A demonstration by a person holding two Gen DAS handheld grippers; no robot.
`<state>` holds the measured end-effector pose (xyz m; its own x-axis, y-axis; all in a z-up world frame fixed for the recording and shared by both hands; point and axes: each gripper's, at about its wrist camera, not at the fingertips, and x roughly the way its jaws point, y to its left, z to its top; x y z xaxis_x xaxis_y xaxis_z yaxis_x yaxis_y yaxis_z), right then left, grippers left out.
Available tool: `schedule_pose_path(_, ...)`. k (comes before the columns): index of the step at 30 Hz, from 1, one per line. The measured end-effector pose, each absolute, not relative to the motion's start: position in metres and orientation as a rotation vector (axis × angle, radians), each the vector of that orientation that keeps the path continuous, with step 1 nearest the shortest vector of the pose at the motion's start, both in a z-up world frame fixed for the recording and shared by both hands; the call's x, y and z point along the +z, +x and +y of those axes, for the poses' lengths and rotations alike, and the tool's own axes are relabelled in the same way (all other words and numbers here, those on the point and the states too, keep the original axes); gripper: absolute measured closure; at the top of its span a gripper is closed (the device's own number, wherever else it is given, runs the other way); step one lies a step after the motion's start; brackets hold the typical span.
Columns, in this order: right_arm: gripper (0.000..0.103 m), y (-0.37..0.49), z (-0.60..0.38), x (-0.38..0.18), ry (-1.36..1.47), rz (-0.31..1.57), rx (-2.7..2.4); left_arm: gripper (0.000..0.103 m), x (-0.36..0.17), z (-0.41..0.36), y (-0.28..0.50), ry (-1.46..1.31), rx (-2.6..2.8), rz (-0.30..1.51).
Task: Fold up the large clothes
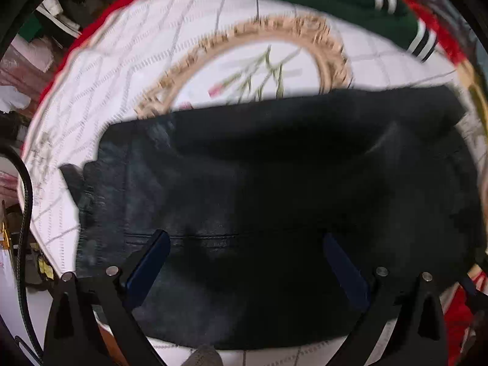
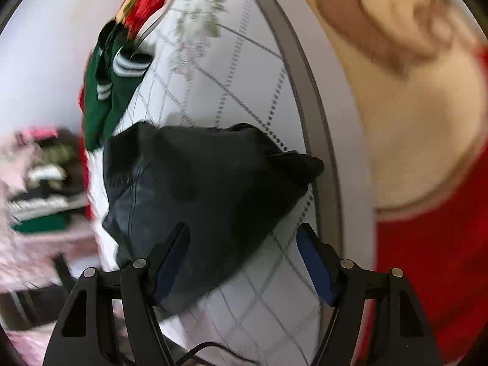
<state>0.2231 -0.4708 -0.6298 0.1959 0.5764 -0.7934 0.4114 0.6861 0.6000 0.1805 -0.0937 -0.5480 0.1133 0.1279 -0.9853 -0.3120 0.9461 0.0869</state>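
- Black garment (image 1: 274, 207) lying bunched and partly folded on a white quilted cover (image 1: 100, 97), with a straight upper edge across the middle of the left wrist view.
- Same black garment (image 2: 207, 195) in the right wrist view, heaped into a rough mound on the white quilted cover (image 2: 244, 292).
- Left gripper (image 1: 245, 244) spread wide over the garment, holding nothing; blue fingers (image 1: 152, 262) apart, cloth visible between them.
- Right gripper (image 2: 242, 238) also spread wide and holding nothing; one blue finger (image 2: 174, 256) over the garment's edge, the other over bare quilt.
- Tan ring pattern (image 1: 244, 45) with a flower sprig printed on the cover, just beyond the garment's upper edge.
- Green garment (image 1: 320, 0) with white stripes lying at the far side of the cover, apart from the black one.
- Same green garment (image 2: 103, 97) hanging at the left edge of the cover in the right wrist view.
- Red fabric (image 1: 76, 39) along the cover's border.
- Both views blurred; finer detail of the folds unclear.
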Motion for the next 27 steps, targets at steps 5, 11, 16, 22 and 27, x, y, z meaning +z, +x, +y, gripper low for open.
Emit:
schedule_pose_path(5, 0.023, 0.229, -0.467, -0.672, 1.122, 1.269, 0.16, 0.0, -0.565, -0.091, 0.185, -0.186, 0.307, 1.438)
schedule_pose_path(11, 0.023, 0.238, -0.454, -0.676, 1.216, 1.195, 0.201, 0.0, -0.564, -0.092, 0.184, -0.165, 0.295, 1.431)
schedule_pose_path(16, 0.068, 0.258, -0.44, -0.68, 1.203, 1.193, 0.183, 0.0, -0.565, -0.097, 0.185, -0.152, 0.295, 1.421)
schedule_pose_path(22, 0.085, 0.258, -0.432, -0.649, 1.14, 1.174, 0.175, 0.0, -0.569, -0.098, 0.188, -0.135, 0.278, 1.419)
schedule_pose_path(27, 0.088, 0.248, -0.416, -0.589, 1.072, 1.128, 0.235, 0.0, -0.57, -0.101, 0.193, -0.102, 0.263, 1.406)
